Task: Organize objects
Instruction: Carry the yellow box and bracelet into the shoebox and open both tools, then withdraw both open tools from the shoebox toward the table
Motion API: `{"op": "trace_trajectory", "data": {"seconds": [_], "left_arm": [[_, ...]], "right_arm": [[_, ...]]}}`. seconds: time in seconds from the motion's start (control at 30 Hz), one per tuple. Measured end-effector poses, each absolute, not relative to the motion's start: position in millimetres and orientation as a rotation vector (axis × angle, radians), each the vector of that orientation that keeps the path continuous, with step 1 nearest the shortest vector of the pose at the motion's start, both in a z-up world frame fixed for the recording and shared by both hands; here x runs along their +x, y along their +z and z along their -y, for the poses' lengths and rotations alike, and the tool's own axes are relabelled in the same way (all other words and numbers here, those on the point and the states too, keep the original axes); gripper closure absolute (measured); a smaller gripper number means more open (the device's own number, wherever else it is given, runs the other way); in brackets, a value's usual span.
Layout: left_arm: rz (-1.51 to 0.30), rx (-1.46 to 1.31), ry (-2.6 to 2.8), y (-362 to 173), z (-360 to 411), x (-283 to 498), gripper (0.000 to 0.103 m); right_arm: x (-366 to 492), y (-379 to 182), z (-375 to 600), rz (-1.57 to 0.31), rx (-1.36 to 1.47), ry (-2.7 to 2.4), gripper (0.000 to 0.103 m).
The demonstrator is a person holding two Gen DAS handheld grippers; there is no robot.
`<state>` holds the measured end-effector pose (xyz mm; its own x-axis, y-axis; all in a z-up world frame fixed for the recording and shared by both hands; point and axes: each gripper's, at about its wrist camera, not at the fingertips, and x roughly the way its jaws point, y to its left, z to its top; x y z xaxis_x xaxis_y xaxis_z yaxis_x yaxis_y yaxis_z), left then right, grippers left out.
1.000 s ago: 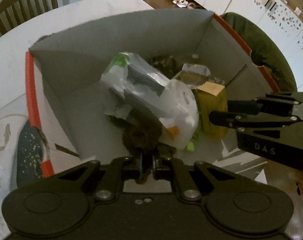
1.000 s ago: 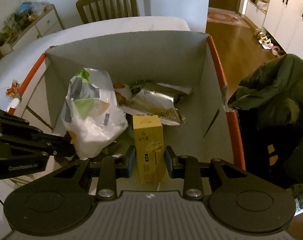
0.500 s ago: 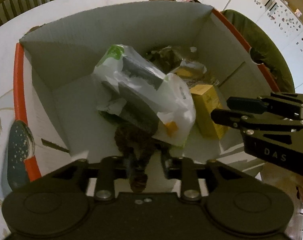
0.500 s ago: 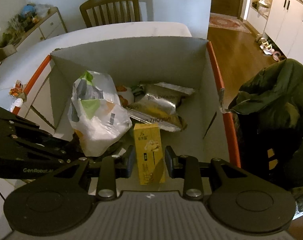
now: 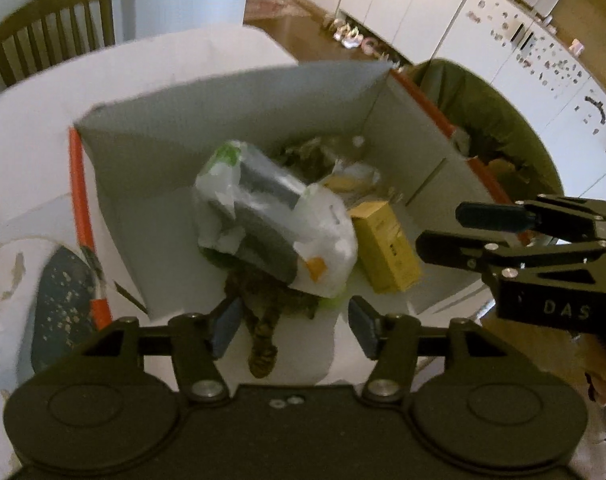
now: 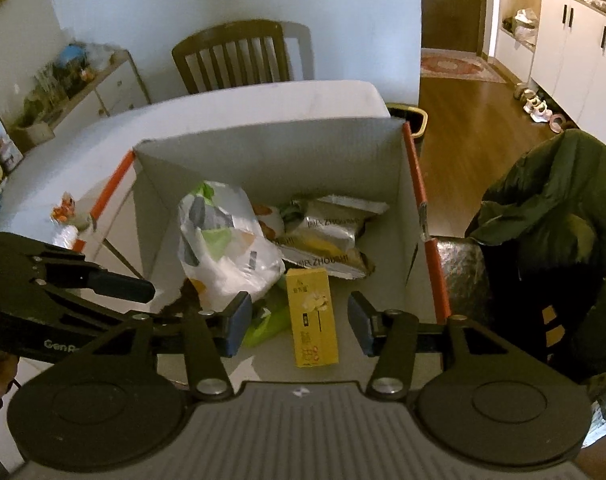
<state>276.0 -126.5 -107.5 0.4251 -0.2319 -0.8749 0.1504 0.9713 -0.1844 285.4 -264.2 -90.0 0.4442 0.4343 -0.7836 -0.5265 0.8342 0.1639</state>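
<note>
Yellow carton [image 6: 311, 317] lies on box [image 5: 231, 120] floor beside white bag [image 6: 223, 246]; brown plush [image 5: 265, 336] under bag. Left gripper [image 5: 294, 326] and right gripper [image 6: 299, 326]: jaws just opening, apart, nothing clamped. Lift straight, clear walls, avoid snagging bag.

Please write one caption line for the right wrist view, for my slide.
Open right gripper above a yellow carton lying in an orange-edged cardboard box, beside a white plastic bag.

My right gripper [image 6: 299, 322] has just been opening; the yellow carton [image 6: 311, 316] lies free (untouched) in the box [image 6: 263, 160].
</note>
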Motion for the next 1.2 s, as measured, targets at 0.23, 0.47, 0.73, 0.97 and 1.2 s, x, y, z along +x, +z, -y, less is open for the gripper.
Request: {"op": "trace_trajectory", "data": {"seconds": [0.23,0.47,0.73,0.97,1.2], "left_arm": [[-1.003,-0.093,-0.239,-72.9,119.5,256.8,0.035],[-0.904,-0.092,-0.229,-46.6,111.4,235.7,0.026],[-0.849,-0.128,-0.217,-29.0,87.7,215.7,0.014],[-0.786,-0.133,-0.188,-12.9,53.9,196.5,0.003],[-0.713,-0.085,-0.151,0.6,14.3,177.9,0.0]], "right_arm": [[269.7,-65.3,270.7,-0.875,-0.07,0.617,0.047],[248.6,-43.1,270.2,-0.812,-0.048,0.649,0.042],[224.2,-28.3,259.4,-0.773,-0.038,0.654,0.04],[204.1,-14.8,240.4,-0.73,-0.005,0.66,0.027],[184.9,-8.1,204.0,-0.717,-0.005,0.671,0.024]]}}
